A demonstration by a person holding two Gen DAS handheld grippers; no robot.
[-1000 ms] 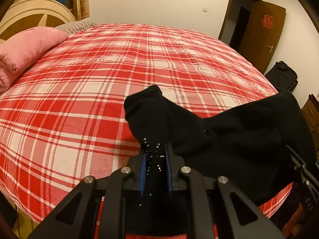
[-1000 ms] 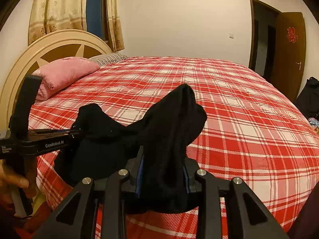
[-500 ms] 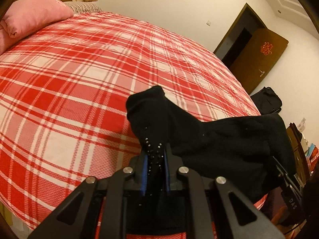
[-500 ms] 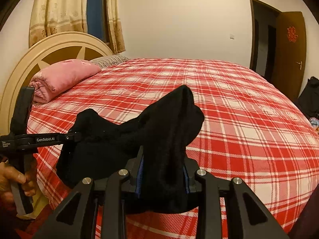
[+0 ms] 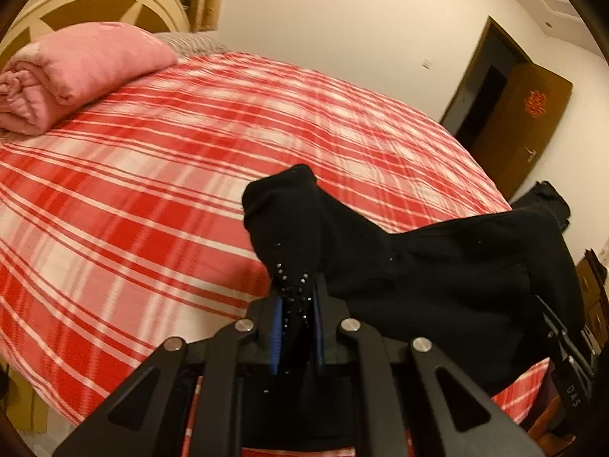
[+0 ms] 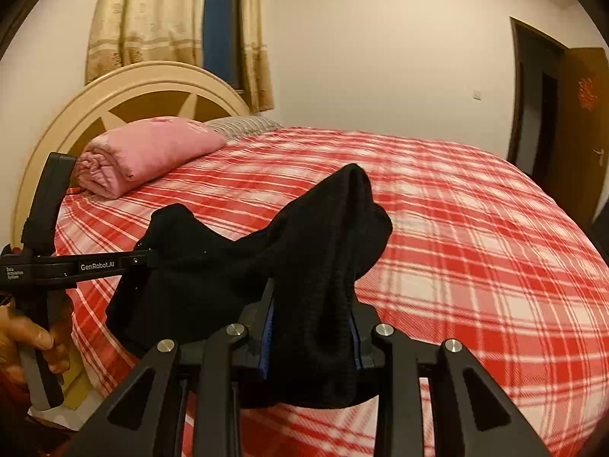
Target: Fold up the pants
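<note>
The black pants (image 5: 437, 266) hang in the air between my two grippers, above the near edge of the red plaid bed (image 5: 152, 198). My left gripper (image 5: 297, 304) is shut on one end of the pants, where small shiny studs show. My right gripper (image 6: 310, 327) is shut on the other end (image 6: 327, 251), which bunches up above its jaws. In the right wrist view the left gripper (image 6: 144, 261) is at the left, held by a hand, with the cloth sagging between the two.
A folded pink blanket (image 6: 152, 152) lies near the cream headboard (image 6: 125, 87). The bed (image 6: 475, 247) stretches ahead. A brown door (image 5: 521, 125) and a black bag (image 5: 548, 198) are at the far right. A curtained window (image 6: 217, 26) is behind the headboard.
Both grippers keep hold of the pants. The left wrist view has swung up and left, bringing the pink blanket and headboard into view. The right wrist view has tilted upward a little.
</note>
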